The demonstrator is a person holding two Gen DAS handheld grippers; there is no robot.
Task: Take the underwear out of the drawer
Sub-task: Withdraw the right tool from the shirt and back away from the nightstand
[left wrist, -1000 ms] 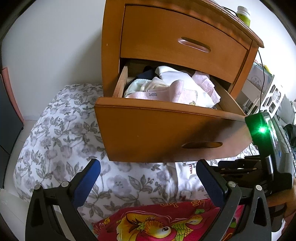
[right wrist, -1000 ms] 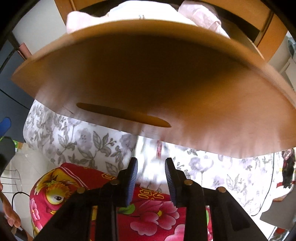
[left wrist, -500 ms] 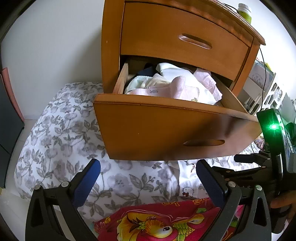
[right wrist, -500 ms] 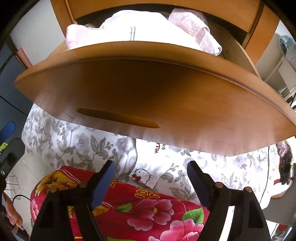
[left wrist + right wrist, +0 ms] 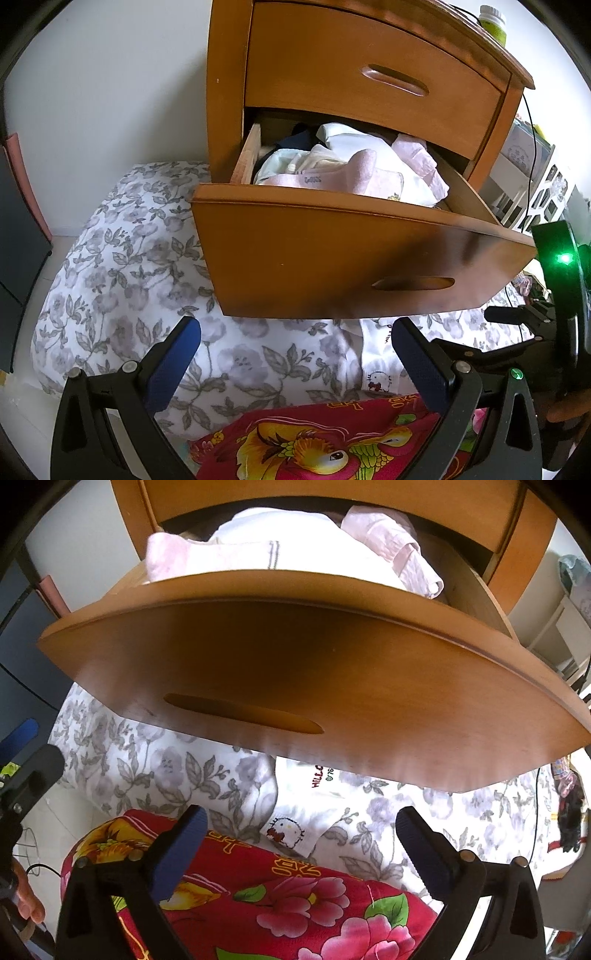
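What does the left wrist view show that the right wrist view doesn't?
Only the left wrist view shows the closed top drawer, the bottle on the nightstand, and dark clothing at the open drawer's back. Only the right wrist view shows the red lettering on the white garment below. Both show the open drawer of pale underwear and the Hello Kitty patch.

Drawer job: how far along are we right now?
Done: lower drawer pulled open, and a white Hello Kitty garment already lies on the bedding below. In hand: nothing; right gripper opening, left gripper open, both empty. Left: clothes pile still in the drawer.
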